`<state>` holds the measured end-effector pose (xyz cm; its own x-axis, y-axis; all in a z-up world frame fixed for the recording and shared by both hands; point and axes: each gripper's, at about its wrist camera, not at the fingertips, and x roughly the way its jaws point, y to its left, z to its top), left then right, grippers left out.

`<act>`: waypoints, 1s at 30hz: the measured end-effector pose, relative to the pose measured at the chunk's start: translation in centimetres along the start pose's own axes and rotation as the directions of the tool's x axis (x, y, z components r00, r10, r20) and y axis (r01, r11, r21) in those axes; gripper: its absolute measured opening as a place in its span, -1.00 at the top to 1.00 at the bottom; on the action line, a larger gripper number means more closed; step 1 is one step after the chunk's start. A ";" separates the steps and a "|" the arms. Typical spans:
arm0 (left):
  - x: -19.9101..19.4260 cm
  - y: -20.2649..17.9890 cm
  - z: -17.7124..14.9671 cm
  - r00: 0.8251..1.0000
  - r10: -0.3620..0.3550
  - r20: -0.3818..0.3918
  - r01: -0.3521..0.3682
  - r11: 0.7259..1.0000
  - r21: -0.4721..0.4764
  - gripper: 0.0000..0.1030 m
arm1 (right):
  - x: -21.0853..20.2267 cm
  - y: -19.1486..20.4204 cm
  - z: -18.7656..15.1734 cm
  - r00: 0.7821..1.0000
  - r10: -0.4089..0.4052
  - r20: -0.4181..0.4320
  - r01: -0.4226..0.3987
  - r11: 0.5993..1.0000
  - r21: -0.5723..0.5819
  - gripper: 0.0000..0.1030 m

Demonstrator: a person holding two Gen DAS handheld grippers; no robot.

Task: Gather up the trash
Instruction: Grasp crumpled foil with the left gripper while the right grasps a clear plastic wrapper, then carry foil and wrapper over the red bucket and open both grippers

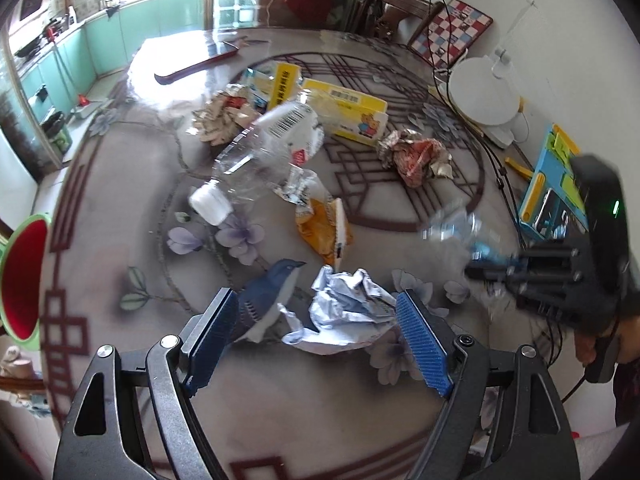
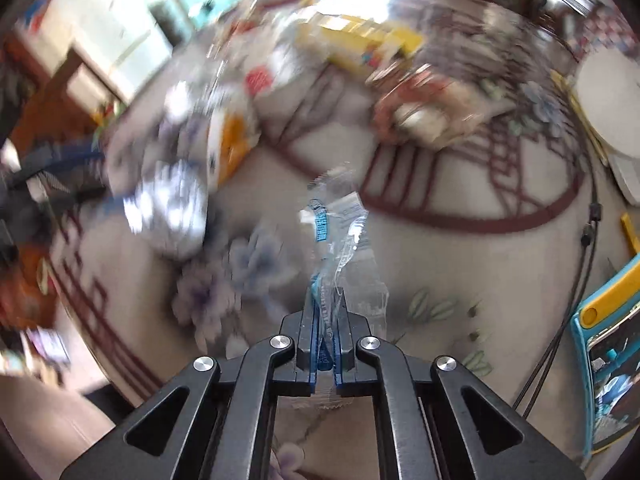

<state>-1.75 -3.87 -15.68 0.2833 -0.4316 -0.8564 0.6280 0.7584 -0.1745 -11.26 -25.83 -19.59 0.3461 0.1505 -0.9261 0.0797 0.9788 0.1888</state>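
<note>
Bright daylight from the far window glares white on the glossy patterned round tabletop (image 1: 120, 184), fisheye bends and darkens the edges, and the right wrist view smears with motion blur.

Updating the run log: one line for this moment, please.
left gripper: open around crumpled wrapper | right gripper: shut on clear plastic wrapper | plastic bottle, other trash on table

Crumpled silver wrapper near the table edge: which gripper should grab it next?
Left. The left gripper is open, jaws either side of the crumpled silver wrapper. The right gripper is shut on a clear plastic wrapper, so it is occupied.
</note>
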 end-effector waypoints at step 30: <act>-4.7 5.7 4.7 0.987 0.077 0.140 -0.049 0.980 -0.191 0.47 | -4.2 0.9 7.2 0.972 0.115 0.204 -0.136 0.987 0.090 0.93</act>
<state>3.97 0.18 -10.36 0.4293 -0.4361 -0.7909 0.4630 0.8581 -0.2218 -5.86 -26.53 -13.19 0.5363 0.2305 -0.8120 0.1160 0.9327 0.3414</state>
